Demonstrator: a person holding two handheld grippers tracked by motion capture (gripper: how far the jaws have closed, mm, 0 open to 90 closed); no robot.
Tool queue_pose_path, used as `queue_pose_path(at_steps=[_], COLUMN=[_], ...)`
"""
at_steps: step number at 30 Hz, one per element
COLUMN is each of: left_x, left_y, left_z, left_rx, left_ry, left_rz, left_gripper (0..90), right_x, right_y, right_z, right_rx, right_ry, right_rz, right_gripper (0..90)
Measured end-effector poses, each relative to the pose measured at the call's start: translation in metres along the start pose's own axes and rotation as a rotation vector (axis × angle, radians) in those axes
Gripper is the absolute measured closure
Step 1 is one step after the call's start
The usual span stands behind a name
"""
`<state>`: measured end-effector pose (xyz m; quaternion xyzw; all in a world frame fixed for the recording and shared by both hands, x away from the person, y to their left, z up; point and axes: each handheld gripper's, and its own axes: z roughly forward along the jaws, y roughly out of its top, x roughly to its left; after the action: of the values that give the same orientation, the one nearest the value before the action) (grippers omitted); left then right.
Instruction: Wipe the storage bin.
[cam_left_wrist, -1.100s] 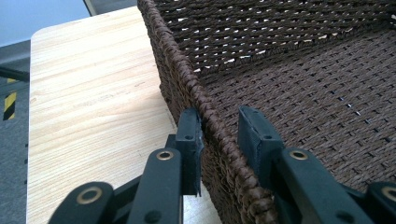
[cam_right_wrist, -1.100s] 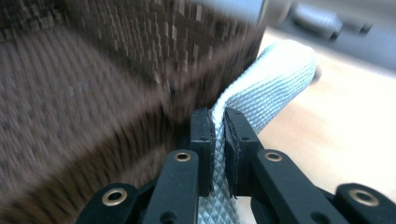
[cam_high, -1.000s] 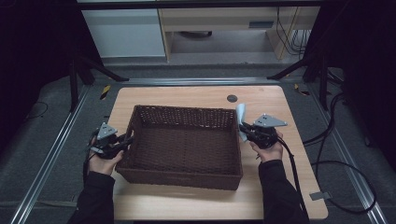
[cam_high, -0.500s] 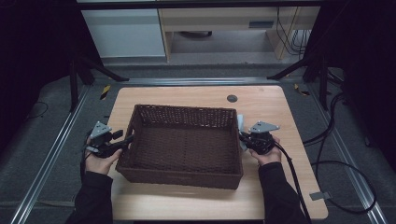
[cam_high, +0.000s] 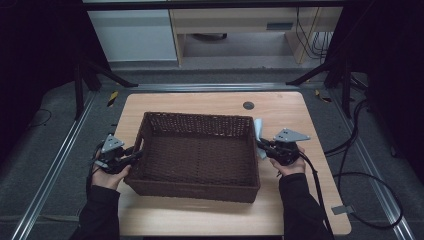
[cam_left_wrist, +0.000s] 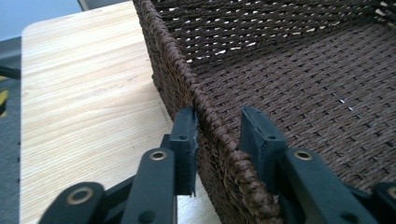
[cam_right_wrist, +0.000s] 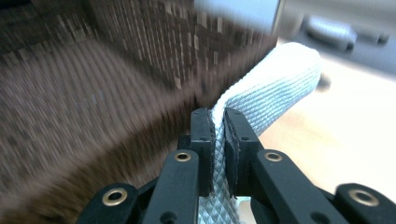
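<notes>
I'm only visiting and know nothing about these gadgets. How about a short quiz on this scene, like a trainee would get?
1. What does the right gripper clamp? A) a strap B) a spoon C) a bottle
2. True or false: the basket holds fruit.
3. Which part of the basket lies between the left gripper's jaws?

Key: 1 A. 2 False; it is empty. 3 The rim of a side wall; the jaws have just been closing around it, with a gap left on the inner side.
</notes>
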<state>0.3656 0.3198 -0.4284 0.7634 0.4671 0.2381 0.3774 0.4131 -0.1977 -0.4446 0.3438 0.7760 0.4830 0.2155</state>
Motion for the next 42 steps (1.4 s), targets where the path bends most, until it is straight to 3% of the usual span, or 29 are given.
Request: queue_pose_path(at_steps=[3, 8, 11, 16, 20, 24, 26, 27, 29, 32, 35, 42], left_x=[-0.001, -0.001, 0.001, 0.003, 0.006, 0.005, 0.003, 0.003, 0.001, -0.002, -0.002, -0.003], left_y=[0.000, 0.003, 0.005, 0.006, 0.004, 0.004, 0.003, 0.003, 0.001, -0.001, -0.001, -0.001], left_z=[0.000, 0.004, 0.007, 0.009, 0.008, 0.002, -0.005, -0.005, -0.008, -0.007, -0.006, -0.005], left_rx=[-0.002, -0.003, -0.008, -0.016, -0.027, -0.054, -0.062, -0.062, -0.055, -0.032, -0.025, -0.030], left_ry=[0.009, 0.028, 0.028, 0.013, 0.033, 0.040, 0.039, 0.039, 0.016, 0.002, -0.011, 0.010], left_rz=[-0.002, 0.008, 0.004, -0.009, -0.036, -0.032, -0.016, -0.016, -0.012, 0.001, -0.013, -0.022], left_gripper=[68.8, 69.9, 69.9, 68.2, 57.2, 47.8, 45.7, 45.9, 47.4, 55.5, 63.1, 67.2], right_x=[0.002, 0.003, 0.001, -0.003, -0.004, -0.004, -0.002, -0.002, 0.001, 0.006, 0.009, 0.016], right_y=[0.009, 0.008, 0.002, -0.018, -0.026, -0.023, -0.015, -0.015, 0.000, 0.009, 0.008, -0.009], right_z=[-0.010, -0.010, -0.007, 0.008, 0.015, 0.012, 0.004, 0.004, -0.011, -0.022, -0.024, -0.016], right_rx=[-0.051, -0.027, 0.019, 0.145, 0.197, 0.175, 0.119, 0.119, 0.019, -0.034, -0.014, 0.080], right_ry=[0.002, 0.015, 0.020, 0.010, 0.018, 0.030, 0.029, 0.029, 0.030, 0.036, 0.039, 0.046], right_rz=[-0.015, -0.039, -0.036, -0.040, -0.025, -0.014, -0.011, -0.011, -0.010, -0.026, -0.042, -0.053], right_gripper=[83.5, 83.6, 83.5, 83.5, 83.5, 83.5, 83.5, 83.5, 83.5, 83.5, 83.5, 83.5])
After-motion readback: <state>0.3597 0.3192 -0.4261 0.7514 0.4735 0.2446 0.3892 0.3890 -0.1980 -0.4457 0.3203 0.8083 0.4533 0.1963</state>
